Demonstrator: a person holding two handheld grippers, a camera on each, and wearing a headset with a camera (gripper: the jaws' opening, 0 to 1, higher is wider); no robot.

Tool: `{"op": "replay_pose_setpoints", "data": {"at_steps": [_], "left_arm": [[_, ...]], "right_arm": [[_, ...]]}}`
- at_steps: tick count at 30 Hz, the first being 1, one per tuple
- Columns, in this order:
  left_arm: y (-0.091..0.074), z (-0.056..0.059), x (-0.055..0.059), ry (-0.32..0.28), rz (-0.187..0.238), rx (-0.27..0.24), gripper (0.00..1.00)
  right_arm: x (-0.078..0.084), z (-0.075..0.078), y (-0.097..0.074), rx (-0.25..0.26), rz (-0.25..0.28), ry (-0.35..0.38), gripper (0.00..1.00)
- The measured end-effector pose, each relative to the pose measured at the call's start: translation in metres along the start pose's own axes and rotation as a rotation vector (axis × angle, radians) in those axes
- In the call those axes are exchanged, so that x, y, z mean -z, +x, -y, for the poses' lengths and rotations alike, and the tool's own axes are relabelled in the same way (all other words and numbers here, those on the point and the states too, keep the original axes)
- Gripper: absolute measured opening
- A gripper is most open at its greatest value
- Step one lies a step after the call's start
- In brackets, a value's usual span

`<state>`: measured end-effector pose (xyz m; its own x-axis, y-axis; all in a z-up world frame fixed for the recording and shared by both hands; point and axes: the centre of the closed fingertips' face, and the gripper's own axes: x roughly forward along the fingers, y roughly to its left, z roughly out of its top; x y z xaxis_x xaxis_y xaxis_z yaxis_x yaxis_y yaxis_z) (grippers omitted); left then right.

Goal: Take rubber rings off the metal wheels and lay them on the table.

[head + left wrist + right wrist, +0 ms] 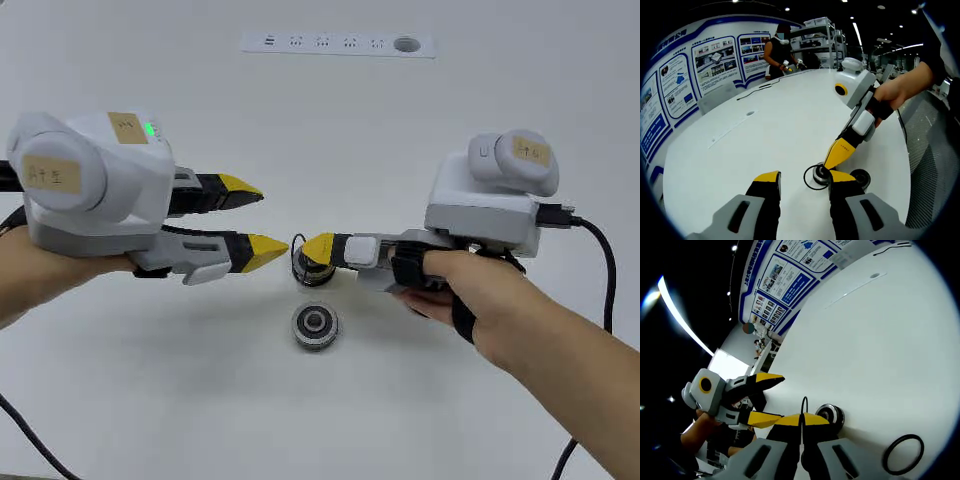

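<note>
**Right gripper pinches a ring at the farther wheel**

Closest to us on the white table (150, 400), the near wheel (316, 326) sits alone, dark around its rim. Just beyond it the right gripper (320, 248) reaches in from the right. Its jaws are pressed together on a thin black rubber ring (804, 405), right at the second wheel (318, 270). The ring's loop bulges out on that wheel's left side, and I cannot tell whether it is fully free. On the left the left gripper (258, 220) hovers just short of the wheel, jaws spread wide, nothing between them. The right gripper view also catches a loose ring (903, 454) lying flat on the table, close under that gripper. Far back, a power strip (338, 43) lies along the table.
</note>
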<state>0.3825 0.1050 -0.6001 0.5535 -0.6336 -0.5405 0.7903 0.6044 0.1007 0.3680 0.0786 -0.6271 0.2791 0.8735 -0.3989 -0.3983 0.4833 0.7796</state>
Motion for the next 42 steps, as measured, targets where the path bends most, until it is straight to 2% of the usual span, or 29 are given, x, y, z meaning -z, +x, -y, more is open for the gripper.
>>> {"op": "replay_pose_setpoints", "data": {"at_steps": [4, 9, 12, 15, 20, 26, 31, 42], "left_arm": [[-0.004, -0.006, -0.003, -0.003, 0.018, -0.039, 0.43], [-0.005, -0.007, -0.007, -0.023, 0.036, -0.05, 0.51], [-0.007, -0.005, -0.009, -0.04, 0.051, -0.045, 0.54], [-0.009, -0.004, -0.011, -0.044, 0.06, -0.048, 0.6], [-0.013, -0.002, -0.014, -0.068, 0.083, -0.047, 0.65], [-0.019, -0.004, -0.015, -0.101, 0.11, -0.071, 0.67], [-0.022, -0.004, -0.014, -0.113, 0.113, -0.079, 0.69], [-0.02, -0.001, -0.014, -0.118, 0.115, -0.077, 0.68]], "right_arm": [[-0.006, -0.009, -0.004, -0.035, 0.021, 0.029, 0.01], [-0.018, -0.012, -0.015, -0.053, 0.063, 0.065, 0.01], [-0.027, -0.011, -0.026, -0.067, 0.102, 0.115, 0.01], [-0.032, -0.003, -0.041, -0.058, 0.135, 0.145, 0.01], [-0.03, 0.018, -0.066, -0.013, 0.173, 0.188, 0.01], [-0.019, 0.04, -0.09, 0.03, 0.199, 0.243, 0.01], [-0.011, 0.053, -0.101, 0.057, 0.213, 0.288, 0.01], [0.012, 0.078, -0.113, 0.168, 0.196, 0.333, 0.02]]}}
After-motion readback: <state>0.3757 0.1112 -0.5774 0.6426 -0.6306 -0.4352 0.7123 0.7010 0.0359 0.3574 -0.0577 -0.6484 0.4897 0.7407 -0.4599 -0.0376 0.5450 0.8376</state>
